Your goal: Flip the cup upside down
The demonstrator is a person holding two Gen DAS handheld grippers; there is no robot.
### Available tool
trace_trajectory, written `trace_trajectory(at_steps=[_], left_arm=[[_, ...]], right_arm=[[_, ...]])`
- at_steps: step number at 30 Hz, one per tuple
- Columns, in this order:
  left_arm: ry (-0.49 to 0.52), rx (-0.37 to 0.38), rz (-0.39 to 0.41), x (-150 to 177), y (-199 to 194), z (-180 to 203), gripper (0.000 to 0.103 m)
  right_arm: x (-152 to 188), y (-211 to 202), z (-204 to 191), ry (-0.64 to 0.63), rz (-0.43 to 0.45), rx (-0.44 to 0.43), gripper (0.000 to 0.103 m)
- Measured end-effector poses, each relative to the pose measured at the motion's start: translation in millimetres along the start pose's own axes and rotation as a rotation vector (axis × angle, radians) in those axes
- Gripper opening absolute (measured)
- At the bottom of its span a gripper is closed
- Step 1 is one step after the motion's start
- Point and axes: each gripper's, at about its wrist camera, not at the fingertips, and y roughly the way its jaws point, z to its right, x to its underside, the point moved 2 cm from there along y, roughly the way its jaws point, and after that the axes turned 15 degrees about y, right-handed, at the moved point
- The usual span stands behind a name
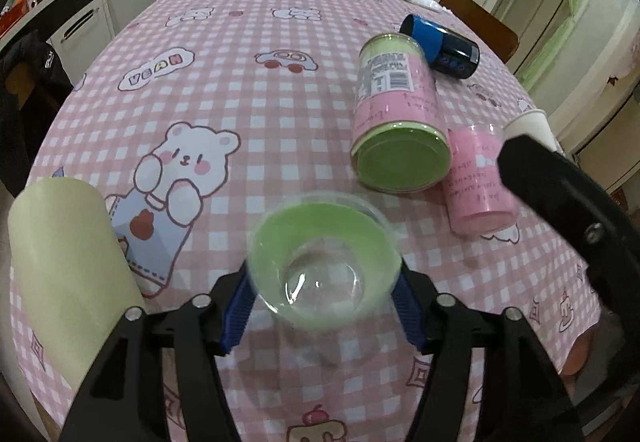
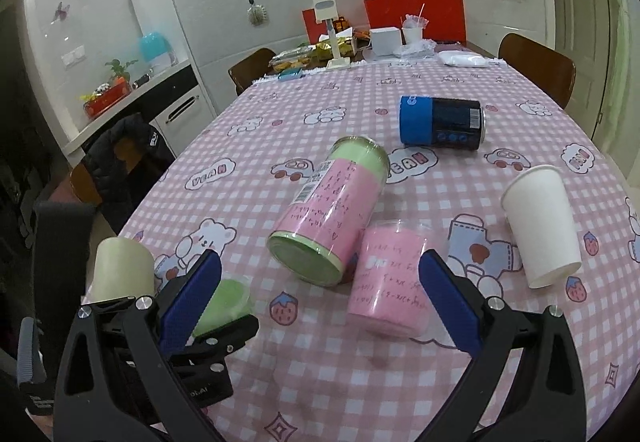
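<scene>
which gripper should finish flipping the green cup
Left. The left gripper is shut on the green cup, held over the tablecloth. The right gripper is open, holding nothing, facing the pink cup.

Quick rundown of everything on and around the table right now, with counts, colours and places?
Green-lined clear cup: 1, held in left gripper at near edge.
Pale cream cup: 1, near-left corner.
Pink-and-green can: 1, lying mid-table.
Pink cup: 1, lying beside that can.
White paper cup: 1, upside down, right side.
Blue-and-black can: 1, lying farther back.
Tablecloth: 1, pink check.
Chairs: 2 wooden, far end.
Left gripper: jaws shut on cup.
Right gripper: jaws open, empty.
</scene>
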Motion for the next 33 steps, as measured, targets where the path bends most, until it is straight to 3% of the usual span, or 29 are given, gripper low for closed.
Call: trace_trajectory(at_steps=[18, 27, 33], left_arm=[[0.008, -0.023, 0.112, 4.5, -44.1, -10.7, 0.066], [0.004, -0.162, 0.182, 14.6, -74.0, -30.1, 0.066], [-0.02, -0.207, 0.21, 25.1, -87.7, -47.7, 0.066]], right_arm=[[2.0, -9.5, -8.9, -0.005, 0.019, -0.008, 0.095], [5.9, -11.6, -15.2, -0.016, 0.022, -0.016, 0.095], [10.1, -9.2, -22.4, -0.033, 0.016, -0.013, 0.095]])
